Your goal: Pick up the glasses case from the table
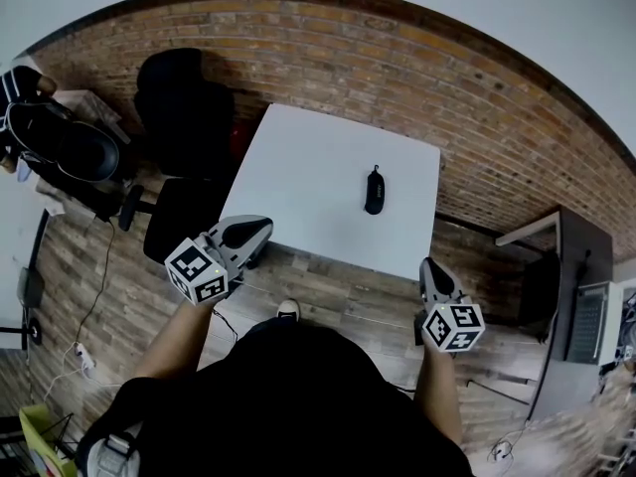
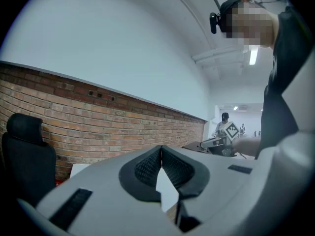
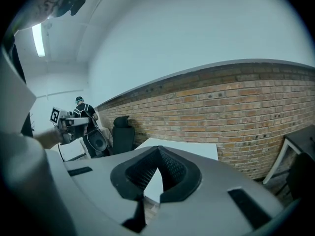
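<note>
Head view overhead, gripper views toward table point(image 1: 298, 167)

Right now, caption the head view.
Left gripper and right gripper, both shut and empty, held before a white table bearing a black glasses case.

left gripper point(image 2: 161, 150) jaws closed and empty, brick wall point(image 2: 98, 122) ahead, black chair point(image 2: 27, 161) at left

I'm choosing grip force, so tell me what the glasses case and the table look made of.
The glasses case: black, dull, no clear shine, perhaps fabric or leatherette over a shell; too small to be sure. The table: white, smooth, matte top, probably laminate or painted board; even colour, no grain visible.
</note>
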A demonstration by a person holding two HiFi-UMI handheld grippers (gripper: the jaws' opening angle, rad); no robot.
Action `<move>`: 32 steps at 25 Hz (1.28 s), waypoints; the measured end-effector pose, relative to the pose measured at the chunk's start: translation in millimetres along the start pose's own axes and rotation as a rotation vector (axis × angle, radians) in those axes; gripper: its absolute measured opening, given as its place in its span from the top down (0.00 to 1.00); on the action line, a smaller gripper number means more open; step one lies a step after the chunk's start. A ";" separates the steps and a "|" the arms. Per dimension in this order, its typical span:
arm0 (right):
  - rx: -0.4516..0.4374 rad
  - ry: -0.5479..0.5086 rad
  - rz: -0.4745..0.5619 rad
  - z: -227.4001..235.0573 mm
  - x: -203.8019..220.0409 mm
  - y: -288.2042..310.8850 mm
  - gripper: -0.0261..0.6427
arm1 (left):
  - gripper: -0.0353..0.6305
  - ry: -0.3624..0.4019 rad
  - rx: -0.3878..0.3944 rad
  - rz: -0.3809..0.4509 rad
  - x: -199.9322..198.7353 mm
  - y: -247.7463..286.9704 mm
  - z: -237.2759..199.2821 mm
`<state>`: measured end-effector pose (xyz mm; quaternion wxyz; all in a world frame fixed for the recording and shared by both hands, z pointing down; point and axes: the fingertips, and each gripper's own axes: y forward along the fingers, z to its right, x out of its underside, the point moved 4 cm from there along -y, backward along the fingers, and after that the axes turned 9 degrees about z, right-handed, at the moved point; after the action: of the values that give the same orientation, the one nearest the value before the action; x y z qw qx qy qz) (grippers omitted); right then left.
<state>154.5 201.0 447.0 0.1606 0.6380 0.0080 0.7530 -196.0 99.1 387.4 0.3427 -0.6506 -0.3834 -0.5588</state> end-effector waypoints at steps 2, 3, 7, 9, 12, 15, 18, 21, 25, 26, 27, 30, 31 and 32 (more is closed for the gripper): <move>0.002 -0.001 -0.004 -5.6 -2.5 9.6 0.94 | 0.93 -0.011 0.005 -0.003 -1.2 0.7 -11.6; 0.003 0.000 -0.004 -8.6 -4.1 14.6 0.94 | 0.93 -0.012 0.009 -0.006 -1.7 0.8 -17.5; 0.019 0.002 -0.005 -14.0 -9.9 31.2 0.94 | 0.93 -0.013 0.025 -0.007 -4.0 4.9 -39.8; 0.029 0.000 -0.008 -16.7 -11.7 39.4 0.94 | 0.93 -0.012 0.037 -0.001 -5.5 6.2 -52.2; 0.038 0.002 -0.007 -24.1 -14.7 51.8 0.94 | 0.93 -0.029 0.047 0.007 -10.0 6.0 -69.7; 0.043 0.001 -0.007 -33.1 -17.8 64.0 0.94 | 0.93 -0.026 0.058 0.002 -8.7 4.3 -85.0; 0.052 0.000 -0.007 -39.6 -19.9 74.1 0.94 | 0.93 -0.022 0.073 -0.008 -6.3 4.8 -97.8; 0.064 0.001 -0.007 -44.1 -21.6 82.4 0.94 | 0.93 -0.014 0.079 -0.012 -6.6 5.4 -111.0; 0.082 0.002 -0.006 -49.1 -22.8 92.3 0.94 | 0.93 -0.009 0.087 -0.013 -7.3 5.3 -127.0; 0.087 0.003 -0.004 -50.8 -22.9 94.8 0.94 | 0.93 -0.008 0.090 -0.016 -6.9 5.0 -130.7; 0.091 0.003 -0.004 -52.6 -22.8 97.1 0.94 | 0.93 -0.009 0.093 -0.018 -6.2 4.7 -134.1; 0.103 0.006 -0.005 -56.9 -22.2 102.7 0.94 | 0.93 -0.014 0.100 -0.025 -4.1 4.6 -143.9; 0.107 0.007 -0.006 -57.8 -21.9 104.2 0.94 | 0.93 -0.012 0.103 -0.025 -3.7 5.0 -147.1; 0.110 0.008 -0.006 -58.8 -21.7 105.4 0.94 | 0.93 -0.011 0.106 -0.025 -4.0 5.5 -149.8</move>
<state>76.4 106.9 438.2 0.1273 0.6428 0.0521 0.7536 -261.1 -35.0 404.4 0.3677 -0.6298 -0.4222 -0.5385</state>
